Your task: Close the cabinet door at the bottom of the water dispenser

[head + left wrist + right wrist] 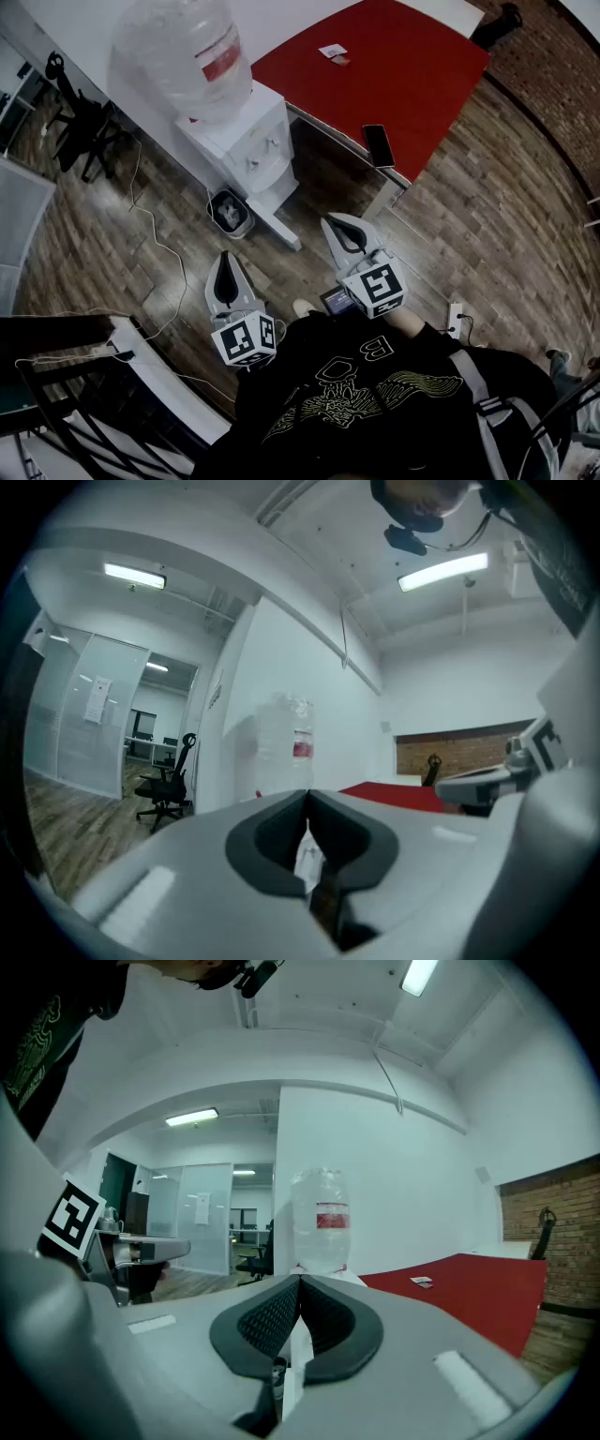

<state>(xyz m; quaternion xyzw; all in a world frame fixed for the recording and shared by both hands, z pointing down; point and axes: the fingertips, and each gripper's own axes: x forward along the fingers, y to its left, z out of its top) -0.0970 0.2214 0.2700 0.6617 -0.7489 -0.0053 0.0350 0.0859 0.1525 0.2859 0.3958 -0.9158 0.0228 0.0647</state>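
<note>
We note a wood-plank floor (487, 216) and a red bench (394, 75) carrying a flat black phone (379, 145). The white water dispenser (248, 141) stands against the bench's left end under a clear plastic bottle (183, 47). Its white cabinet door (279, 225) appears swung out from the base towards us, standing open; closing has not begun.

The left tool (224, 258) and right tool (330, 222) are held roughly level in front of the body, both aimed at the dispenser and well apart from the door. We judge this a ready stance before the push. On both tools the jaws meet at the tips with nothing gripped, which suits pushing a panel.
</note>
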